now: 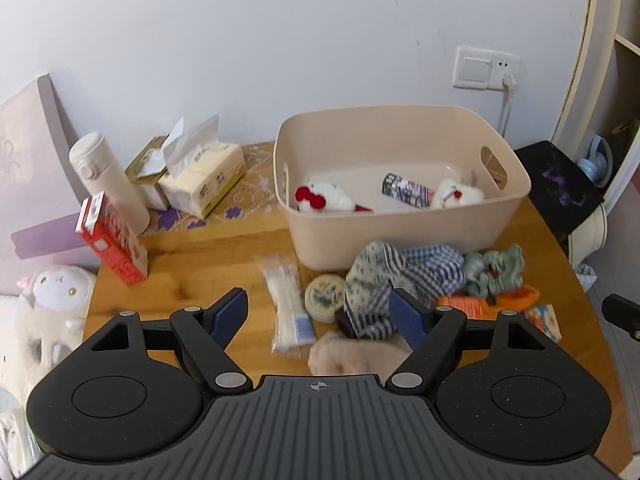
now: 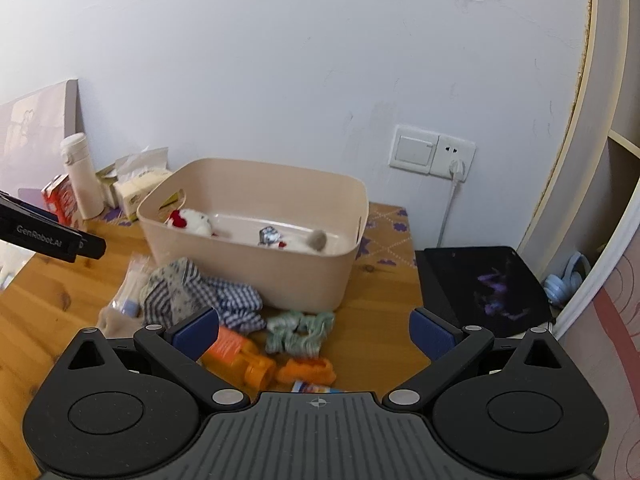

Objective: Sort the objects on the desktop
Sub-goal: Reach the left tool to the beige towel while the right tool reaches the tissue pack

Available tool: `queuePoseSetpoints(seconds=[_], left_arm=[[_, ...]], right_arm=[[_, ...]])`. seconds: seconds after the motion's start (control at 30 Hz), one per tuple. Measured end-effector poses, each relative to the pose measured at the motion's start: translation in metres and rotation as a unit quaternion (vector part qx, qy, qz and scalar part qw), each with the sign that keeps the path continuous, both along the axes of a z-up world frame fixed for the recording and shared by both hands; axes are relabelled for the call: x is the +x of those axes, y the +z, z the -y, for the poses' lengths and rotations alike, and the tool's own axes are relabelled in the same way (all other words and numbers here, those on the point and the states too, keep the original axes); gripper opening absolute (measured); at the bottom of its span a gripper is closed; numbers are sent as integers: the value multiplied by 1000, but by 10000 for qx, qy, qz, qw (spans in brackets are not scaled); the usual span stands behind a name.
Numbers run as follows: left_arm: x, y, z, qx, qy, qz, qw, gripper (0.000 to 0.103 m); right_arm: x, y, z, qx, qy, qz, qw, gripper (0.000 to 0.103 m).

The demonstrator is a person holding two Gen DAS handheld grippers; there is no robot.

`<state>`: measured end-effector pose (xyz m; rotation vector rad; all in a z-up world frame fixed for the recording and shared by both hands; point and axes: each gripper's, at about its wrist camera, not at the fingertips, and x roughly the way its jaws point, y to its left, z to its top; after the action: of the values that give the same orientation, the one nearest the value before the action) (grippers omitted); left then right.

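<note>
Left wrist view. Nearest the lens we find the left claw [image 1: 318,312], its jaws spread wide and holding nothing. Between and just beyond its fingers lie a beige soft item [image 1: 340,356], a clear packet of white sticks [image 1: 286,306], a round tin [image 1: 325,296] and a blue checked cloth [image 1: 404,272], the last touching the right finger. Further right on the counter [image 1: 208,248] are a green scrunchie [image 1: 496,270], an orange item [image 1: 490,300] and a small carton [image 1: 544,320]. The beige bin [image 1: 400,224] stands behind the pile. Inside it we note a white plush with red bow [image 1: 324,198], a printed tube [image 1: 406,190] and a second white plush [image 1: 456,194]. At the far left stand a red carton [image 1: 114,240], a white flask [image 1: 106,178] and a tissue pack [image 1: 202,178]; whether these are to be sorted we cannot tell.

Right wrist view. The right claw [image 2: 314,334] is likewise open and empty, hovering over an orange bottle [image 2: 240,354], with the scrunchie [image 2: 300,332] and the checked cloth [image 2: 200,298] just beyond. The bin [image 2: 256,268] shows the same contents plus a small grey ball [image 2: 319,239]. The left claw's body enters at the left edge.

Assessment. We judge the task partly done: a few items are binned, while most loose items remain on the counter in front of the bin. Neither claw has yet taken a next piece.
</note>
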<state>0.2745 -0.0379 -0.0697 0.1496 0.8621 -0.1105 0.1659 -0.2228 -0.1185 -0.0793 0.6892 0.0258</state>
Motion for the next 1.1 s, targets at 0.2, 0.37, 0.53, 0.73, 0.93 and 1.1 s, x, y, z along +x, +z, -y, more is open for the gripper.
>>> queuePoseSetpoints(seconds=[0.2,0.37,0.53,0.73,0.93,1.1], left_arm=[[-29,-8,-1,55,-44,-138,9999,79],[-49,-16,-3,137,-87,-268,9995,81],[-66,-28,-2,54,-111,-481,9988,81],[-75,-49,-2,-91,-139,-832,9964,81],[-73,-70,3,-161,-188,-1132,9933,81],[-66,-87,7,-393,-229,-1374,9895,81]], right_arm=[[-26,-8,3,5,103,-103,9999,103],[-42,-17,3,-41,224,-235,9995,103],[-51,-28,2,21,201,-410,9990,103],[-54,-46,-6,-12,231,-676,9974,103],[-48,-66,-16,-80,191,-915,9956,103],[-35,-82,-18,-55,19,-1134,9935,103]])
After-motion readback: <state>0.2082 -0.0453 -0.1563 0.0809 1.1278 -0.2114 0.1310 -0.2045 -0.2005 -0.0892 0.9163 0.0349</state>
